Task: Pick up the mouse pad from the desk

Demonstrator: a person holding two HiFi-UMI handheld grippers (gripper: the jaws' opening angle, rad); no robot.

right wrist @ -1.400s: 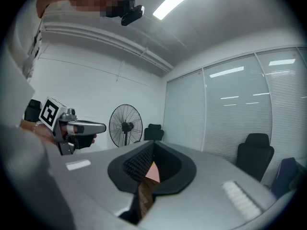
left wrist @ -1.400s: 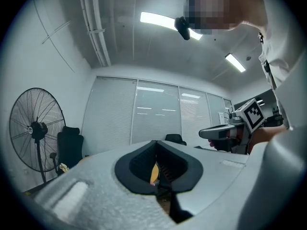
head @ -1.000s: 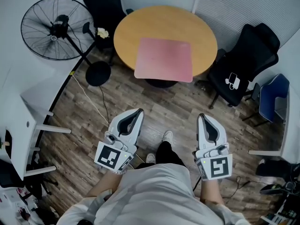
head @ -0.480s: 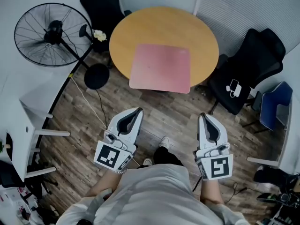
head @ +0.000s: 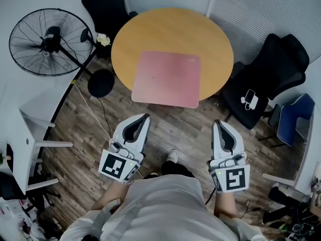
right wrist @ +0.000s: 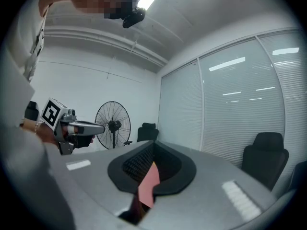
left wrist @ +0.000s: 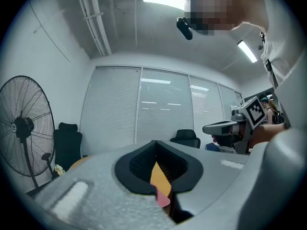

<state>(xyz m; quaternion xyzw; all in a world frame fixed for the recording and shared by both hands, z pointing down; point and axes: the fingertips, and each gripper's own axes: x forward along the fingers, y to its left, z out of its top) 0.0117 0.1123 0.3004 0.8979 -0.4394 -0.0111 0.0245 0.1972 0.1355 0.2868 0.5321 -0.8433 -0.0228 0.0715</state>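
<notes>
Pink rectangular mouse pad (head: 166, 78), overhanging round wooden desk (head: 170, 31) at near edge. Jaws pressed together, empty: left gripper (head: 143, 117), right gripper (head: 218, 124). Spread first; pinch overhang.

Open floor (head: 176, 127) up to table (head: 170, 34)

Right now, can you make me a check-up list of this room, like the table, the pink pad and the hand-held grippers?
Surface: round wooden table, bare except the pad.
Job's thing: pink mouse pad lies flat near the table's close edge, untouched.
Clutter: nothing seen on the table.
Grippers: left hand-held gripper and right hand-held gripper shut, empty, short of the table.
Cables: white cable on the floor.
Surroundings: standing fan, black chair, wood floor.
</notes>
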